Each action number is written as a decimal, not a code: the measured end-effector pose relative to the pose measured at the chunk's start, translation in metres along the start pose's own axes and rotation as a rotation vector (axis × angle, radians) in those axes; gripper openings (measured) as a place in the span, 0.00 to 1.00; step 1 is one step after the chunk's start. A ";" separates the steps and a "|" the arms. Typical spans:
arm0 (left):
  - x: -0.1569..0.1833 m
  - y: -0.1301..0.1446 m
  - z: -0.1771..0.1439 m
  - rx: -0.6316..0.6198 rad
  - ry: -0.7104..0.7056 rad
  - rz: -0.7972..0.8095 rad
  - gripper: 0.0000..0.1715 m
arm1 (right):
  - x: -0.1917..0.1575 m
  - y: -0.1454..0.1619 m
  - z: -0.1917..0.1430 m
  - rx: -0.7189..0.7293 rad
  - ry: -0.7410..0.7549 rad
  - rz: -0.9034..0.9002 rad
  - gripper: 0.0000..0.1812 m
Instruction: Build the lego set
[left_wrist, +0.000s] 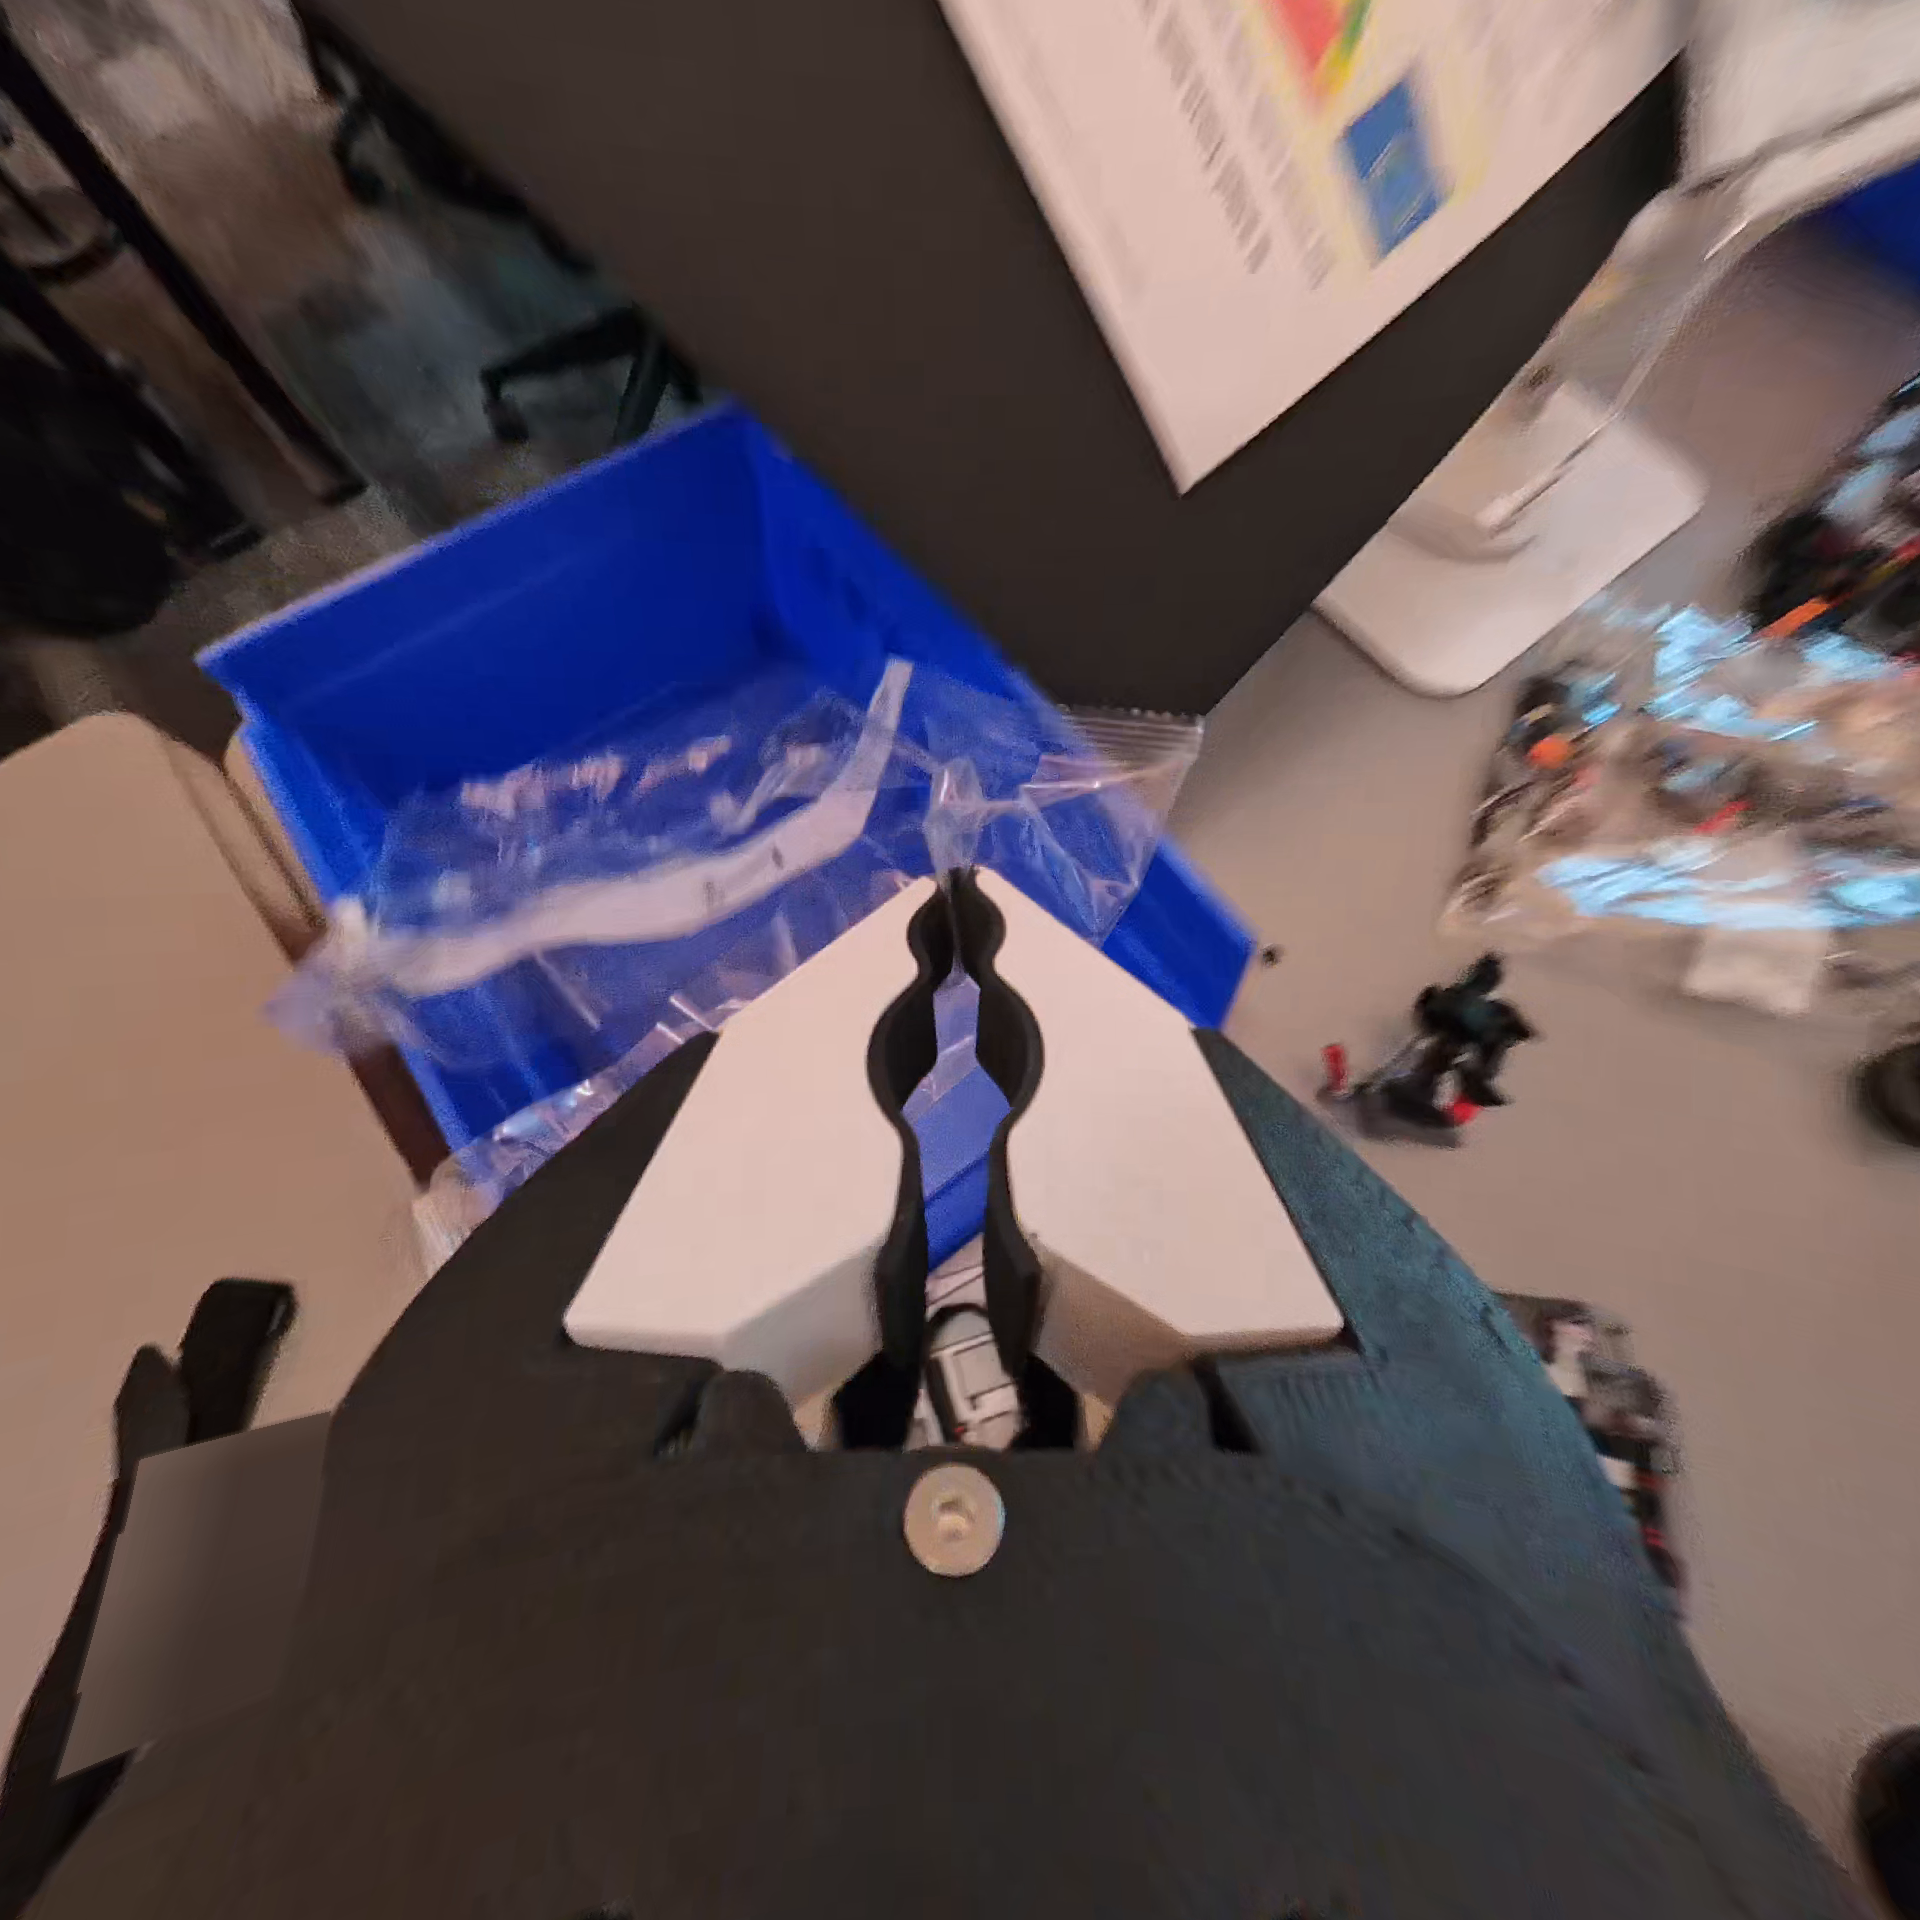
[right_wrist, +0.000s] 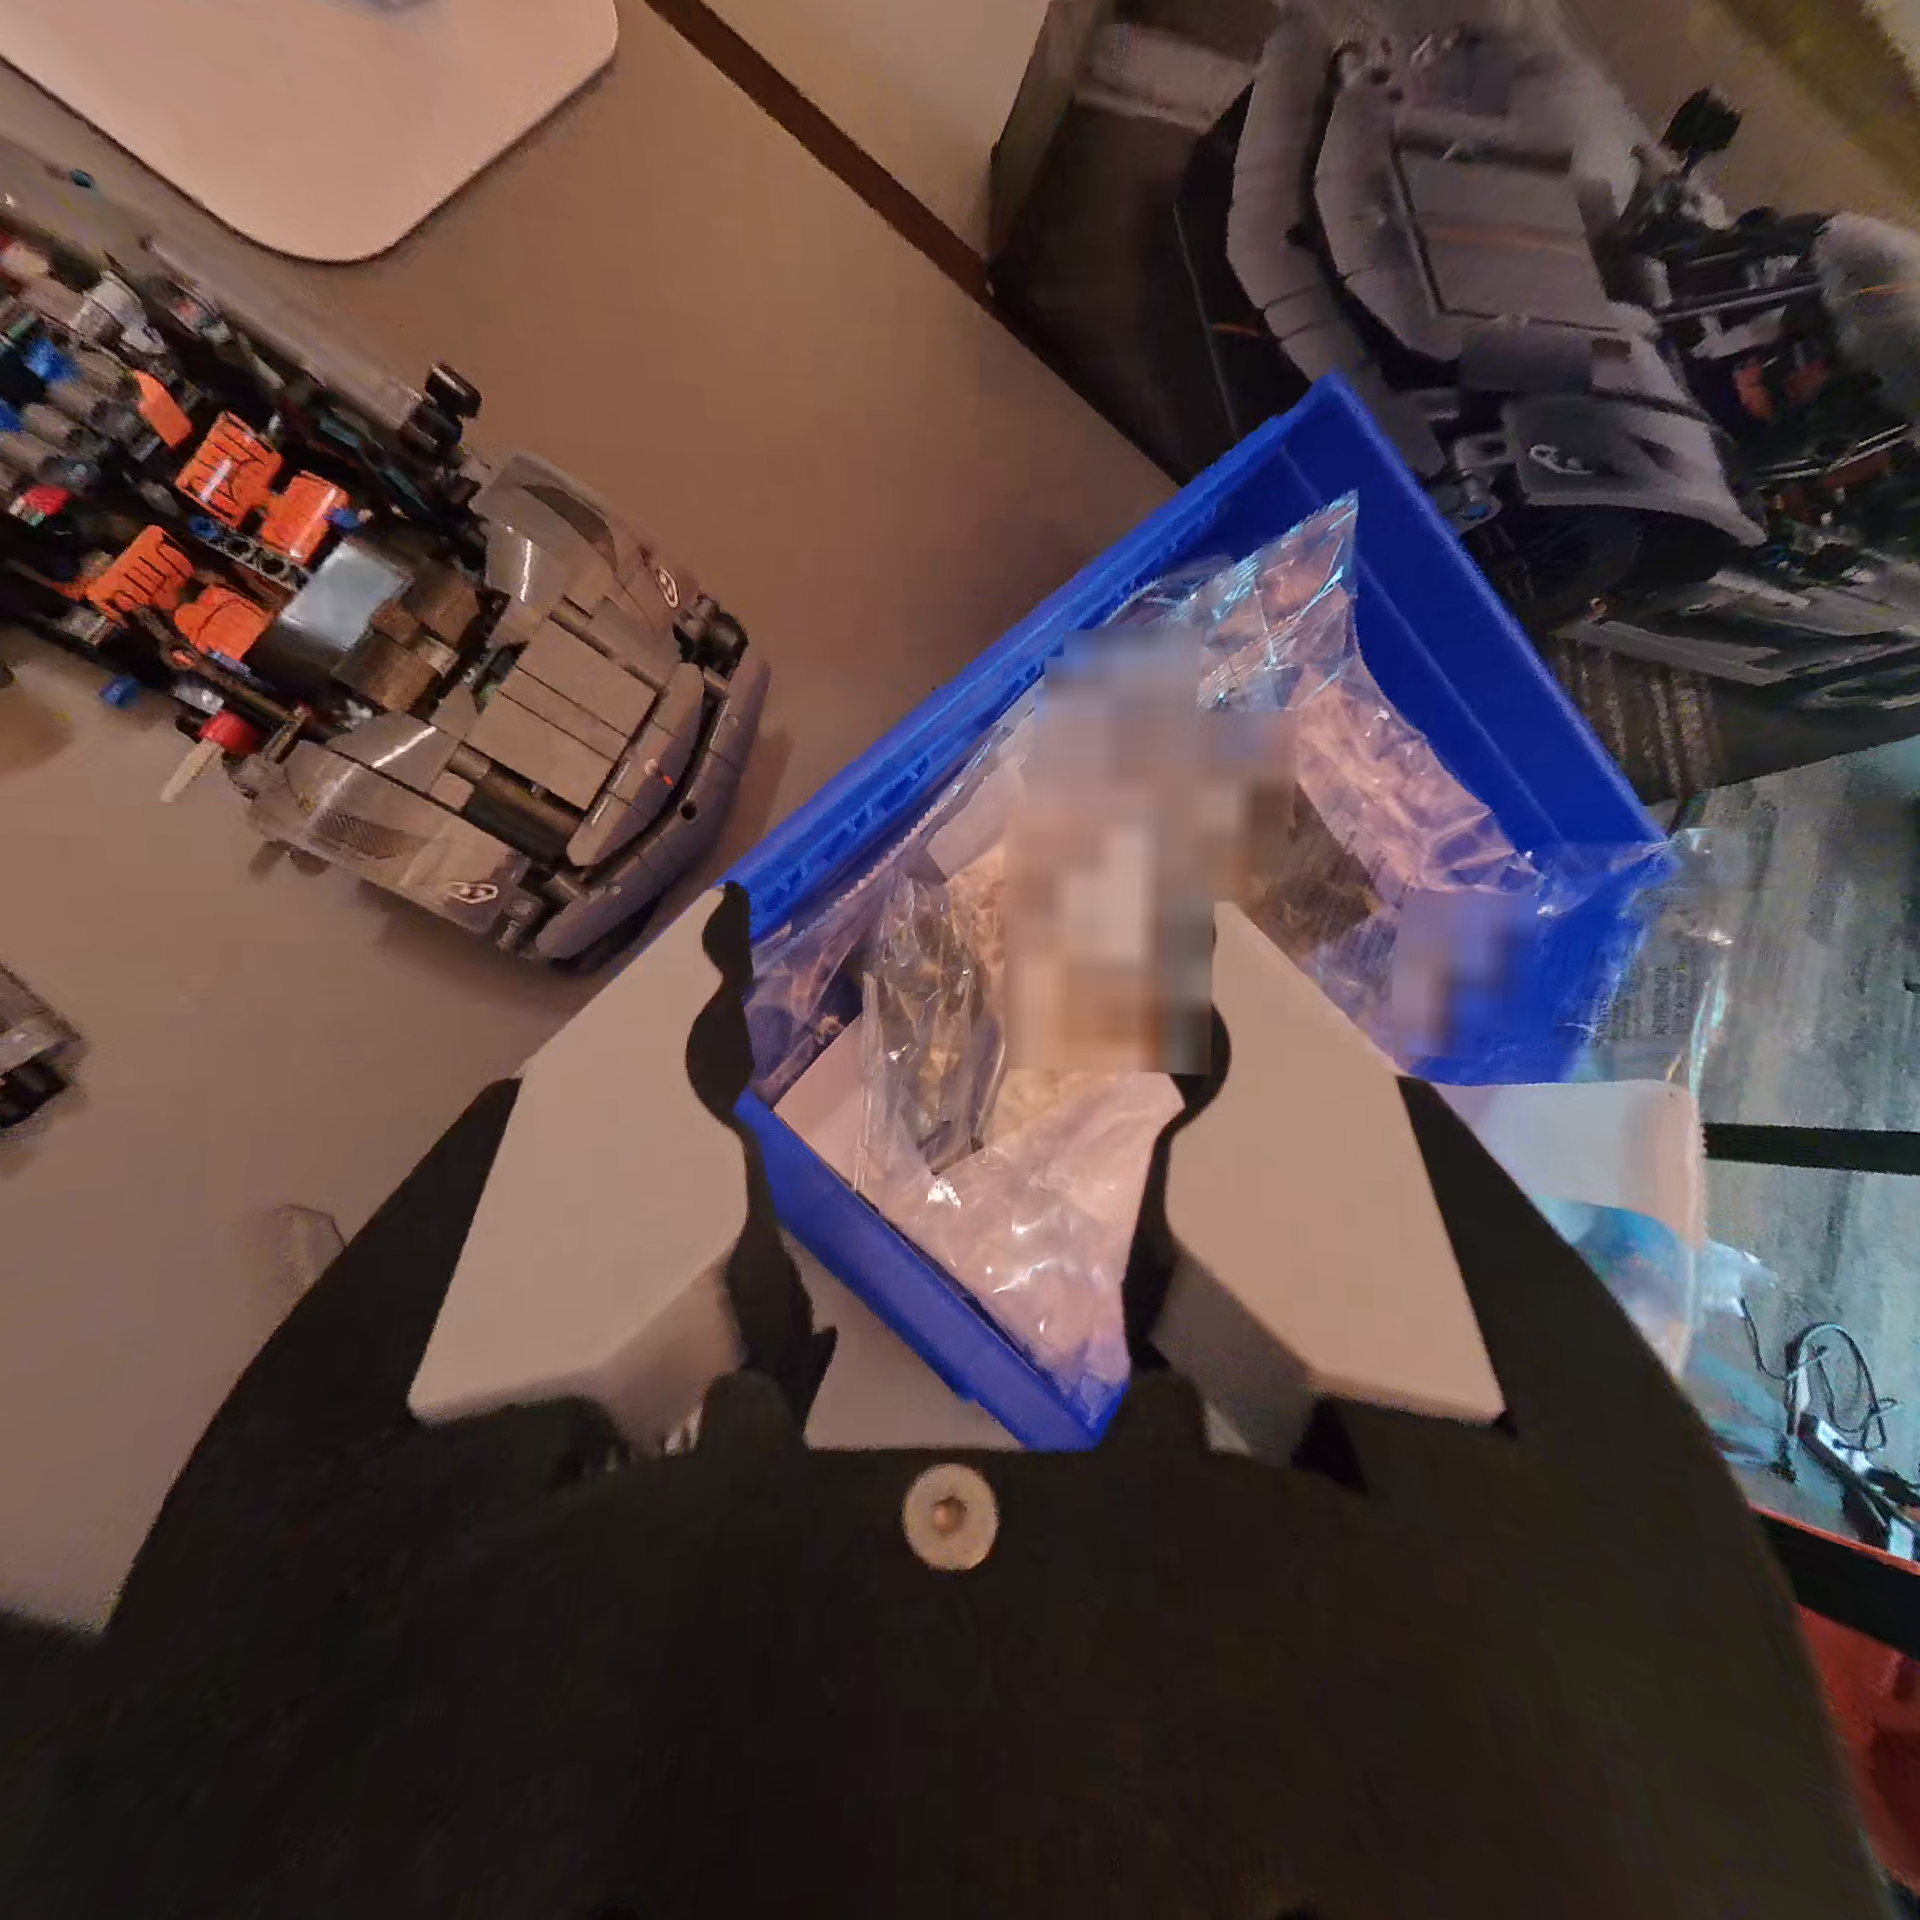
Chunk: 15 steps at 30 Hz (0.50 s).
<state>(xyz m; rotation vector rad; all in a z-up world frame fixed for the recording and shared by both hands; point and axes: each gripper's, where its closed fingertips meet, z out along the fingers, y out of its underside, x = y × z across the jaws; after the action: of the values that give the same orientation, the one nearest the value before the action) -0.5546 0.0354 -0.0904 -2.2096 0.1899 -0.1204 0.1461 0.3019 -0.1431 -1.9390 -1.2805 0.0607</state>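
My left gripper (left_wrist: 956, 883) is shut on an empty clear plastic bag (left_wrist: 665, 883) and holds it over the blue bin (left_wrist: 499, 634). My right gripper (right_wrist: 971, 914) is open and empty above the same blue bin (right_wrist: 1455, 623), which holds several clear plastic bags (right_wrist: 1049, 1226). A half-built grey lego car (right_wrist: 499, 707) with orange parts lies on the table to the left in the right wrist view. A small black lego sub-assembly (left_wrist: 1444, 1049) lies on the table in the left wrist view.
A white sheet with printed colours (left_wrist: 1299, 187) lies on a dark surface beyond the bin. A pile of bags and loose parts (left_wrist: 1704, 831) sits at the right. A finished grey lego model (right_wrist: 1538, 343) stands behind the bin. A white pad (right_wrist: 312, 114) lies at top left. The right gripper is farther from the small black lego sub-assembly (left_wrist: 1444, 1049), some 55 centimeters, than the left, some 25 centimeters.
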 end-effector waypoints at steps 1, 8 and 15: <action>0.007 -0.011 -0.009 0.035 0.019 -0.011 0.00 | 0.000 -0.008 -0.007 0.034 0.020 -0.008 0.45; 0.074 -0.081 -0.066 0.187 0.079 0.019 0.00 | -0.049 -0.081 -0.053 0.268 0.036 -0.151 0.45; 0.186 -0.129 -0.092 0.209 0.198 0.173 0.00 | -0.183 -0.160 -0.095 0.502 -0.243 -0.344 0.44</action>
<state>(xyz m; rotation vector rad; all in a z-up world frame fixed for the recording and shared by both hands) -0.3735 0.0064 0.0718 -1.9627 0.4567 -0.2514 -0.0226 0.1293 -0.0435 -1.2979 -1.5646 0.4133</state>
